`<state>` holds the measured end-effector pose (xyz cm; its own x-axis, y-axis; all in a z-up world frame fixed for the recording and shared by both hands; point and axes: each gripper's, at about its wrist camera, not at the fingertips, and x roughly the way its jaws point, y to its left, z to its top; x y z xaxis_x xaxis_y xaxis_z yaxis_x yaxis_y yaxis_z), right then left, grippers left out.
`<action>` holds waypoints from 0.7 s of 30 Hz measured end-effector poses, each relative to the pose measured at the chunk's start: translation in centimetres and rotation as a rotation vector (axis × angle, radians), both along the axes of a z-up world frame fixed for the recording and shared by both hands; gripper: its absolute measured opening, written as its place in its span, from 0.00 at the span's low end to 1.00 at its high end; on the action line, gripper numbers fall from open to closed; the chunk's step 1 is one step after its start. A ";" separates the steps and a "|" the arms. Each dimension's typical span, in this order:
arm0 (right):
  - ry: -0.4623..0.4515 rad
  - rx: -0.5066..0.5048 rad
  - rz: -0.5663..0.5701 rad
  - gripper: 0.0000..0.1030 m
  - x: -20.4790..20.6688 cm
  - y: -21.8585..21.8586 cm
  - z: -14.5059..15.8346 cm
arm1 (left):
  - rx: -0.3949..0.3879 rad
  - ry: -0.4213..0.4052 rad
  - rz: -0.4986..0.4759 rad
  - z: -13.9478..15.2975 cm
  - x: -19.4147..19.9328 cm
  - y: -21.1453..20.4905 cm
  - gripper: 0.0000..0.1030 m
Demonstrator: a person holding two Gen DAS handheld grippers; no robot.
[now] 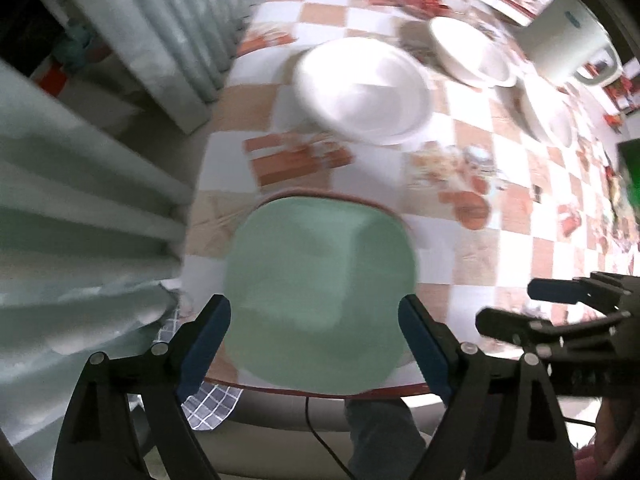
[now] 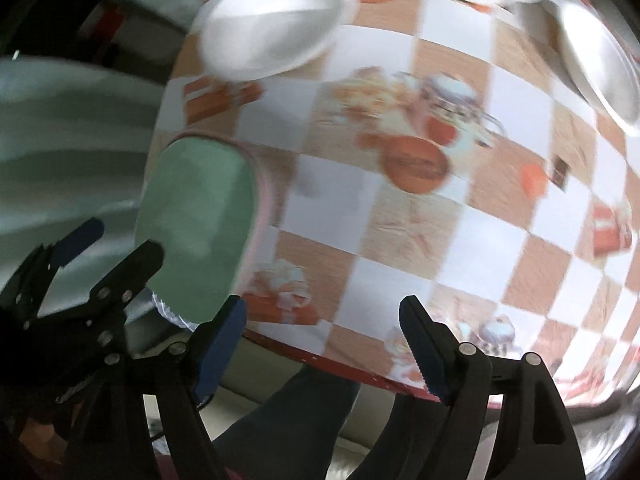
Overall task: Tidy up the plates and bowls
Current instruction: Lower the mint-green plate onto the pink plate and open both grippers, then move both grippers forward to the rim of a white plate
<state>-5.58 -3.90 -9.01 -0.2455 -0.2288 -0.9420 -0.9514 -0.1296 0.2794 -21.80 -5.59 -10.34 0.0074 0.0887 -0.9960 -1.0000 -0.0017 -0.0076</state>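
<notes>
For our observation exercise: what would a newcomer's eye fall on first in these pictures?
First, the pale green plate at the near table edge, framed by the open left gripper. Next, the white bowl farther back on the orange-and-white checked tablecloth. The right gripper hangs open, holding nothing.

Both fisheye views are bright but motion-blurred, edges bending into dark vignetted corners.

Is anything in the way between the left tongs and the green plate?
Nothing visible. The left tongs are open, and the green plate lies directly ahead between their fingers at the table's near edge.
</notes>
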 end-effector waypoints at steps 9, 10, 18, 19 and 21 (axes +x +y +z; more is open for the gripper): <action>-0.024 -0.004 -0.191 0.77 7.7 -0.2 0.0 | -0.032 -0.038 -0.168 0.3 8.4 1.2 0.86; -0.028 -0.006 -0.210 0.77 8.7 -0.3 -0.1 | -0.040 -0.043 -0.191 0.1 9.7 1.3 0.86; -0.053 -0.020 -0.343 0.77 16.4 -0.1 -0.5 | -0.094 -0.060 -0.238 -1.3 16.0 2.9 0.86; -0.059 -0.018 -0.355 0.77 17.4 0.1 -0.5 | -0.098 -0.048 -0.231 -1.5 16.8 3.5 0.86; -0.070 -0.015 -0.371 0.77 19.1 0.7 -0.7 | -0.091 -0.024 -0.227 -1.6 18.0 4.2 0.86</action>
